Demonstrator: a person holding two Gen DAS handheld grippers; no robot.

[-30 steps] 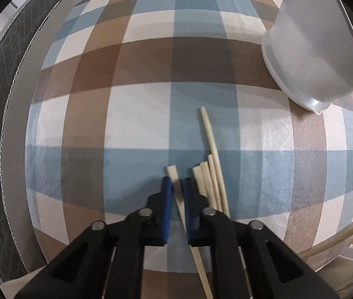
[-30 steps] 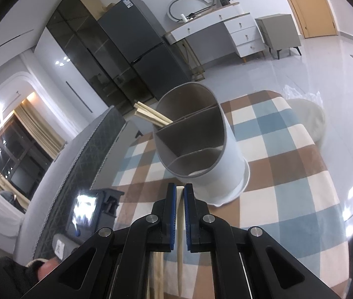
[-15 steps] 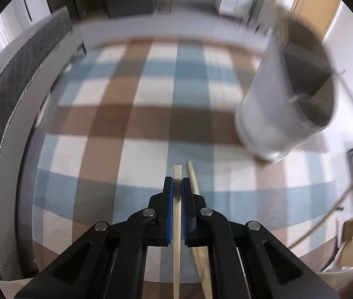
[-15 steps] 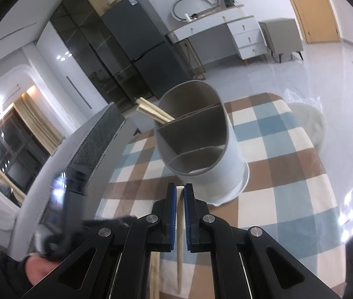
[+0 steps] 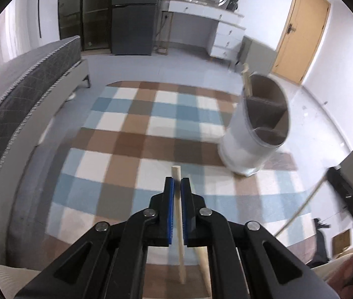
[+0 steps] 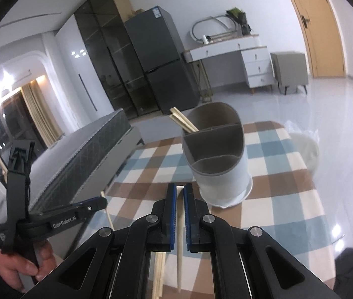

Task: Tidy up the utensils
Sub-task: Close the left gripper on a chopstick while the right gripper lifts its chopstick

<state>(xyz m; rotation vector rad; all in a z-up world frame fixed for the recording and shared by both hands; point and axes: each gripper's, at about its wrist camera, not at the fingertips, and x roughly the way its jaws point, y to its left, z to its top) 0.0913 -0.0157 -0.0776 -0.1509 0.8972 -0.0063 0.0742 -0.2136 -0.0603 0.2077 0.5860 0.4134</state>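
My left gripper (image 5: 177,182) is shut on a pale wooden chopstick (image 5: 179,224), held above the checked tablecloth (image 5: 126,164). Another chopstick (image 5: 202,256) lies on the cloth just right of it. The white utensil holder (image 5: 251,147) with grey dividers stands ahead to the right, with chopsticks (image 5: 246,79) leaning in its far compartment. My right gripper (image 6: 180,188) is shut on a second chopstick (image 6: 180,226) and points at the holder (image 6: 223,174), whose far compartment holds chopsticks (image 6: 182,122). Loose chopsticks (image 6: 159,274) lie below it. The left gripper (image 6: 100,202) shows at the left with its chopstick (image 6: 108,214).
A grey quilted sofa (image 5: 22,99) runs along the table's left side. A cable (image 5: 301,211) and dark gear (image 5: 345,189) sit at the right edge. A person's hand (image 6: 14,269) grips the left tool. A white bag (image 6: 306,147) lies on the floor beyond the table.
The left gripper closed on a chopstick, lifted it off the cloth and tilted up, bringing the holder and room into view. The right gripper shifted; the left tool entered its view.
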